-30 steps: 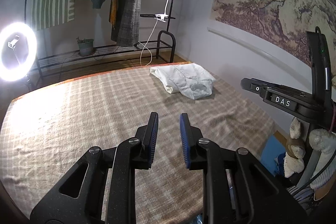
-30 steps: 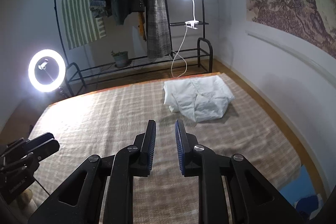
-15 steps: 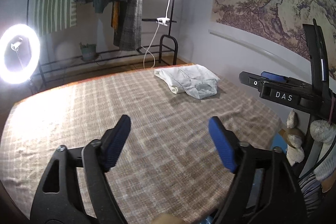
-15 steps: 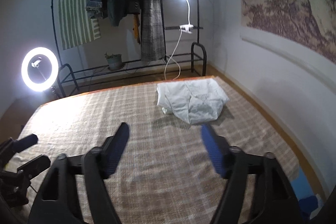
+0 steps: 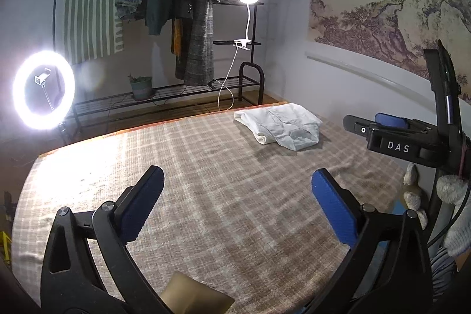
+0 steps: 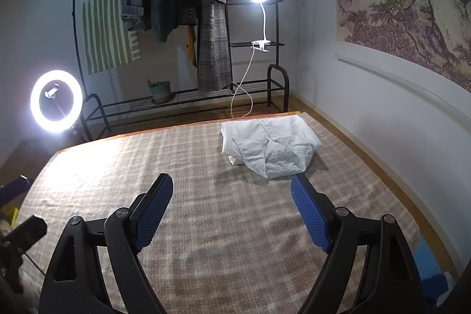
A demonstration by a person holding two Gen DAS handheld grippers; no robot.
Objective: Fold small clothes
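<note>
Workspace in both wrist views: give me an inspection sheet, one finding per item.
Surface: beige plaid bedspread, lightly wrinkled.
Job's things: crumpled white cotton garment at the far right, untouched.
Clutter: nothing seen on the bedspread.
Grippers: left hand-held gripper and right hand-held gripper have just been opening, jaws wide, nothing between them.
Cables: white lamp cord hangs to the floor.
Surroundings: black metal clothes rack, glowing ring light.

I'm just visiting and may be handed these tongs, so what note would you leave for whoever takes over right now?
Left tongs: open, nothing between them, having just opened wide.
Right tongs: open, empty, also just opened.
White garment: lying crumpled at the far side of the checked bed cover, near the clothes rack, touched by neither tongs.
Done: no folding visible yet.
Left: reach the garment, spread it flat, then fold it.
</note>
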